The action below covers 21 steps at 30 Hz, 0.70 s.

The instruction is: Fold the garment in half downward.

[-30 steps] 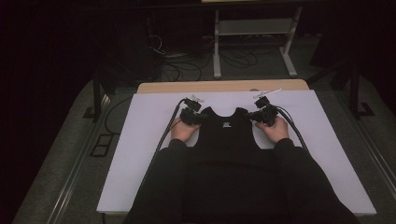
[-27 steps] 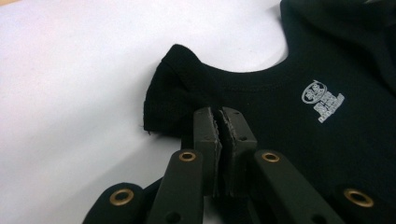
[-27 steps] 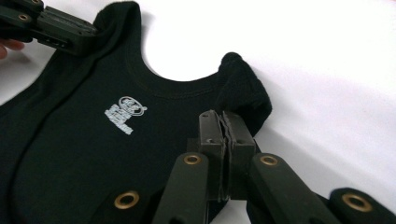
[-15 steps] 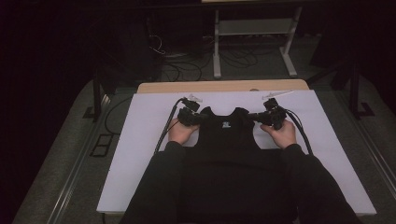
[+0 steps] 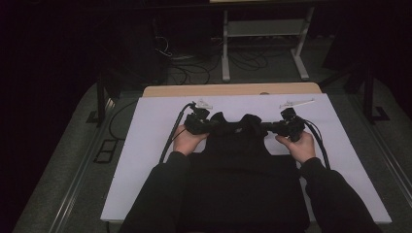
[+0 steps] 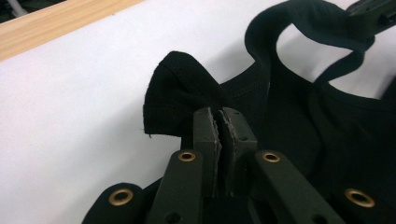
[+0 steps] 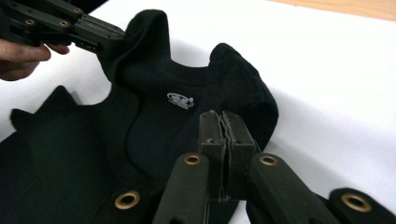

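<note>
A black sleeveless top (image 5: 238, 160) lies on the white table (image 5: 160, 126), its shoulder straps raised at the far end. My left gripper (image 5: 210, 125) is shut on the left strap (image 6: 180, 88), which bunches up just past the jaws (image 6: 219, 126). My right gripper (image 5: 270, 127) is shut on the right strap (image 7: 243, 81), with fabric pinched between its pads (image 7: 223, 126). In the right gripper view a small white logo (image 7: 180, 99) shows inside the neckline, and the left gripper (image 7: 100, 35) pinches the other strap at the upper left. The strap loop (image 6: 308, 28) runs toward the right gripper (image 6: 373, 14) in the left gripper view.
A wooden strip (image 5: 233, 89) borders the table's far edge. Beyond it stand a metal stand (image 5: 262, 39) and loose cables (image 5: 194, 63) on the floor. Black cables (image 5: 172, 133) trail from both grippers. Bare white tabletop lies on either side of the garment.
Both grippers have moved away from the person and risen a little, carrying the straps and drawing the top of the garment farther up the table.
</note>
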Motion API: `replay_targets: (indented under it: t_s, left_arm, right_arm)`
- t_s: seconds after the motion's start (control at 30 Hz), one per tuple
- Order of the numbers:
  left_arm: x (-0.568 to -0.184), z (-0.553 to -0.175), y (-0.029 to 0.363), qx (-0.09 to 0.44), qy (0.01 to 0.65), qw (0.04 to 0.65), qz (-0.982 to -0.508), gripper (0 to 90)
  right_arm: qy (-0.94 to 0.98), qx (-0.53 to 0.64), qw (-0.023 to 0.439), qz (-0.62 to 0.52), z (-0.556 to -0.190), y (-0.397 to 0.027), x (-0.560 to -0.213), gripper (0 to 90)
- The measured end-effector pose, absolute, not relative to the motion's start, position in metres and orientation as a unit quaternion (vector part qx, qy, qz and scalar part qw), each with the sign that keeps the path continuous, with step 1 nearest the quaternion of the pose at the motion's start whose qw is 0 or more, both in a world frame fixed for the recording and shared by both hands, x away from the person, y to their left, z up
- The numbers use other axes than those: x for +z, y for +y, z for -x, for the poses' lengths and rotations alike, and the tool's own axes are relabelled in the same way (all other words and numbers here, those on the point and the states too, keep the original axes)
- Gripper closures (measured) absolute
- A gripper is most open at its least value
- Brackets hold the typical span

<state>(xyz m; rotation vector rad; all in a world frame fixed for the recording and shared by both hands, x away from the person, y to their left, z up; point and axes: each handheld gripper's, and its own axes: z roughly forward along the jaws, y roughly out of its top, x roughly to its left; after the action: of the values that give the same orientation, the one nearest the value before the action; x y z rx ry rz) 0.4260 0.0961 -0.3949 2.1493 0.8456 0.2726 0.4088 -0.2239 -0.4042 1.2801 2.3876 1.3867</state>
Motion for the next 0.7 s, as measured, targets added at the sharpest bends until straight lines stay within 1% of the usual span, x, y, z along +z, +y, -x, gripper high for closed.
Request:
replay_targets:
  t_s: [0.33,0.7]
  left_arm:
    - [-0.389,-0.407,0.101,0.106,0.320,0.395,-0.855,84.4]
    - [-0.392,-0.397,0.105,0.096,0.312,0.399,-0.857,84.4]
  right_arm:
    - [0.782,0.467,0.048,-0.410,-0.393,-0.223,-0.397,86.8]
    - [0.780,0.470,0.037,-0.411,-0.380,-0.228,-0.396,86.8]
